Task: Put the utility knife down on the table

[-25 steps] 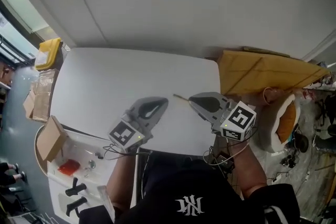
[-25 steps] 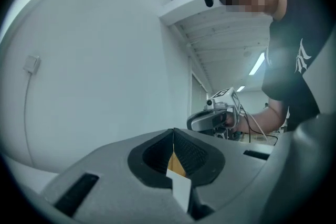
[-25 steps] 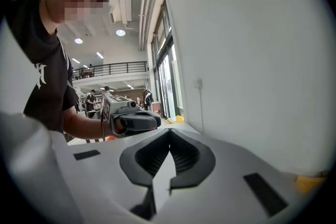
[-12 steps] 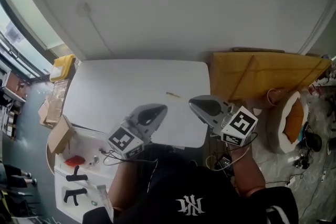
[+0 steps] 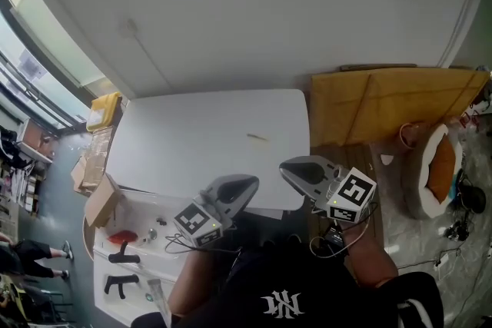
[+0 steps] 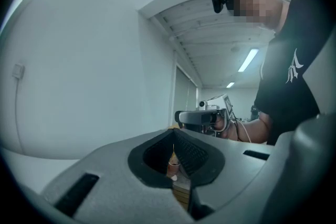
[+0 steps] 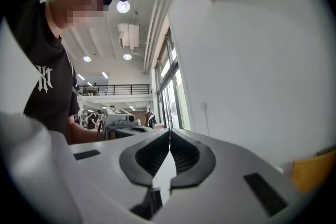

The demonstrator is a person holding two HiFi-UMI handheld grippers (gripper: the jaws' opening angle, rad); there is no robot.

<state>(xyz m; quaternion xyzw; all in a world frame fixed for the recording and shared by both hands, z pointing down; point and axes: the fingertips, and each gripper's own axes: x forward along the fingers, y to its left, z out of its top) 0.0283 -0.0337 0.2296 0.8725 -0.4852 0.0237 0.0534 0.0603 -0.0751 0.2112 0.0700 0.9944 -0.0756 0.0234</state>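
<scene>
Head view: the utility knife lies flat on the white bench, toward its right edge. It is well apart from the left gripper and right gripper at the near edge. The step looks finished, so just avoid nudging it. Off the right edge, a round basket holds an orange cushion.

Left gripper view: jaws clenched, empty.

Right gripper view: likewise clenched on nothing.

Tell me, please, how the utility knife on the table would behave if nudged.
The utility knife looks slim and lies flat on the smooth white table, so it would probably slide, not roll. It looks small, so likely light and easily spun by an off-centre push. Its blade is too small to judge.
</scene>
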